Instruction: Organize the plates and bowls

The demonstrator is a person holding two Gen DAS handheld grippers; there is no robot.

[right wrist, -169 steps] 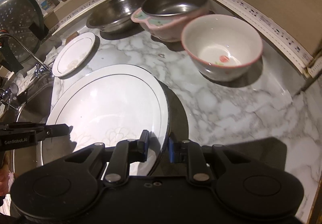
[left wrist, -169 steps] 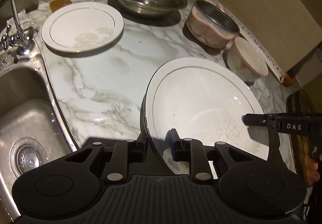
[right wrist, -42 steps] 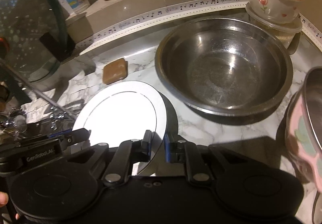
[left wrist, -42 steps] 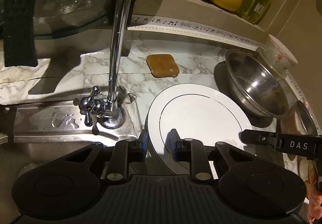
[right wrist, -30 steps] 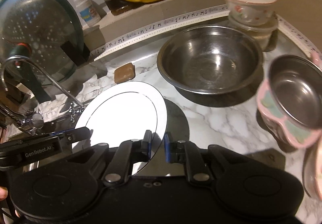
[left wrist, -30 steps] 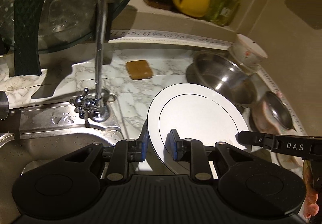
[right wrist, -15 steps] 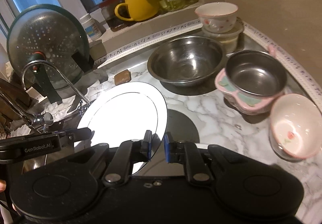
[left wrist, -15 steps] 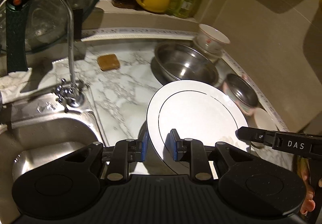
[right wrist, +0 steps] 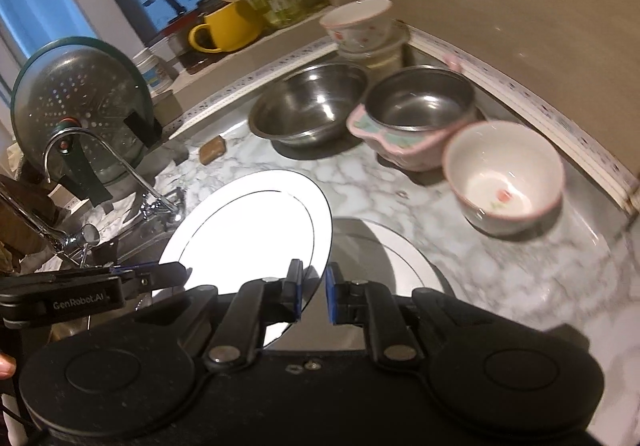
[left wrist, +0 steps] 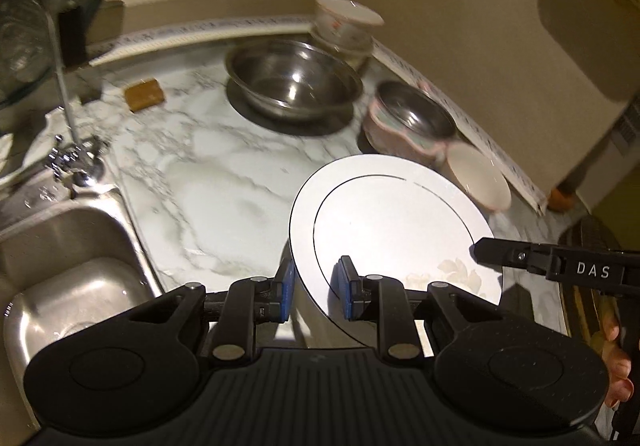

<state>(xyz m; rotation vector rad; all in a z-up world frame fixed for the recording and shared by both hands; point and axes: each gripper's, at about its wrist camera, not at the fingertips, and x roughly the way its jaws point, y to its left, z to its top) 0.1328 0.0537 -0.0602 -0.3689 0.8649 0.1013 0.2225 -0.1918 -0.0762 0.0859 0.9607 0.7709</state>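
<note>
The small white plate (left wrist: pixel 394 221) has travelled from beside the faucet (left wrist: pixel 64 117) toward the right side of the marble tabletop (left wrist: pixel 208 181), held clear of it. Left wrist view: the left gripper (left wrist: pixel 314 292) fingers are clamped on the plate's left rim. Right wrist view: the right gripper (right wrist: pixel 312 292) fingers pinch the plate's right rim, above the large white plate (right wrist: pixel 404 258) lying on the tabletop near the floral bowl (right wrist: pixel 504 177).

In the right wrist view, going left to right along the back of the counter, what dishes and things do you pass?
Brown sponge → large steel bowl → pink-rimmed steel bowl → white flowered bowl.
</note>
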